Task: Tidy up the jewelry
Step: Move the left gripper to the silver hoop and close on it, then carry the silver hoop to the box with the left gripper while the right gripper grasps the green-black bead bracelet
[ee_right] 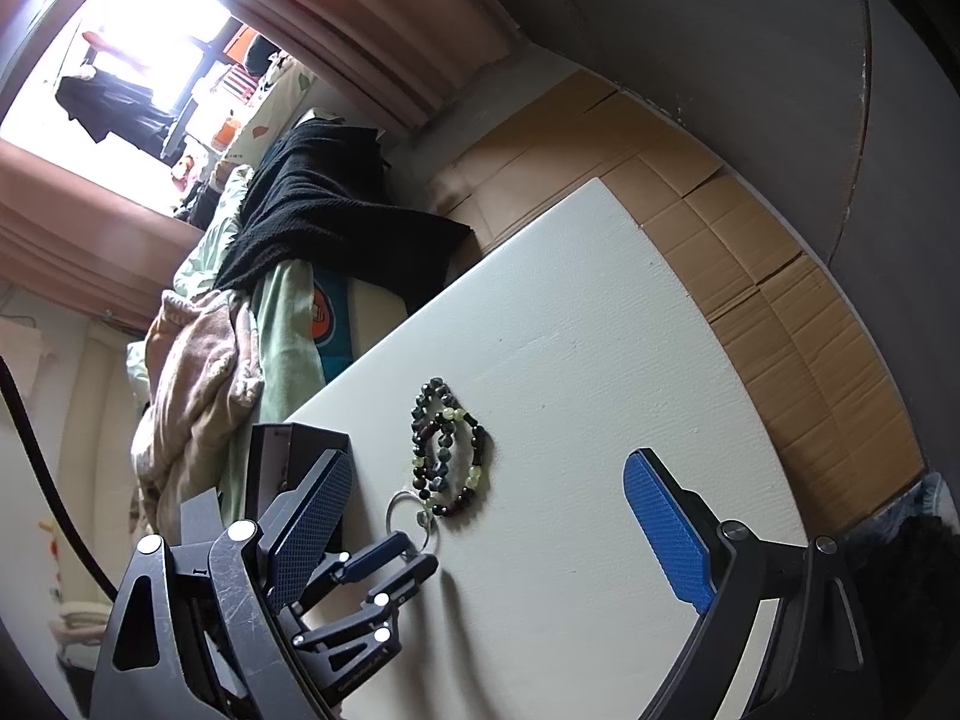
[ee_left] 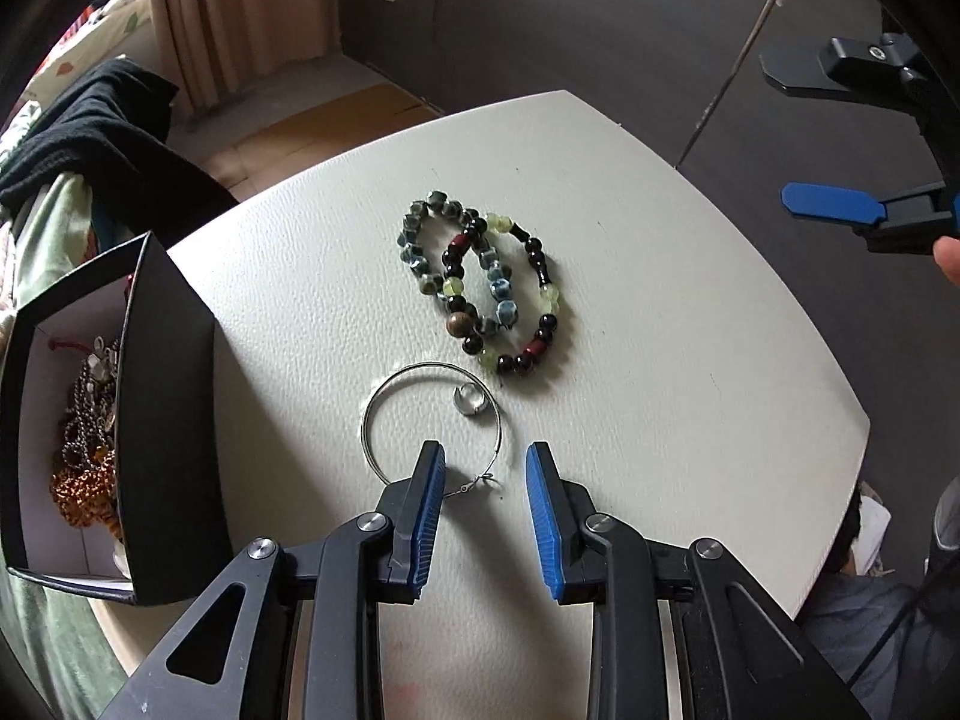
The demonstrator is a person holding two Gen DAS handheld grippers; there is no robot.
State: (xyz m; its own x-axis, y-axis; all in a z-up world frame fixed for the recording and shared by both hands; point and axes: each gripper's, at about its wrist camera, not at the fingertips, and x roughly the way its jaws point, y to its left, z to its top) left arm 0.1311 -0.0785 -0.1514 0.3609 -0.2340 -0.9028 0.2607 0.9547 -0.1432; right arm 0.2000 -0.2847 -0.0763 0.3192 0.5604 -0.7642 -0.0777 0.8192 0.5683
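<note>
A thin silver hoop earring [ee_left: 384, 396] lies on the white table [ee_left: 660, 360], with a small silver ring [ee_left: 470, 402] inside its loop. My left gripper [ee_left: 486, 474] points down at it. Its jaws stand apart around the hoop's clasp [ee_left: 480, 483], the left fingertip [ee_left: 431, 468] over the wire, and neither pad presses on it. Two overlapping bead bracelets [ee_left: 480, 282] lie just beyond. My right gripper [ee_right: 489, 516] hovers wide open and empty above the table's near side. In the right wrist view the left gripper [ee_right: 414, 549] sits at the hoop [ee_right: 408, 510], below the bracelets [ee_right: 447, 450].
An open black box [ee_left: 150, 360] holding several chains and other pieces stands at the table's left edge. A bed piled with clothes and a black garment [ee_right: 336, 222] lies behind it. Cardboard [ee_right: 750, 276] covers the floor past the far edge. A person's fingertip [ee_left: 948, 261] shows at right.
</note>
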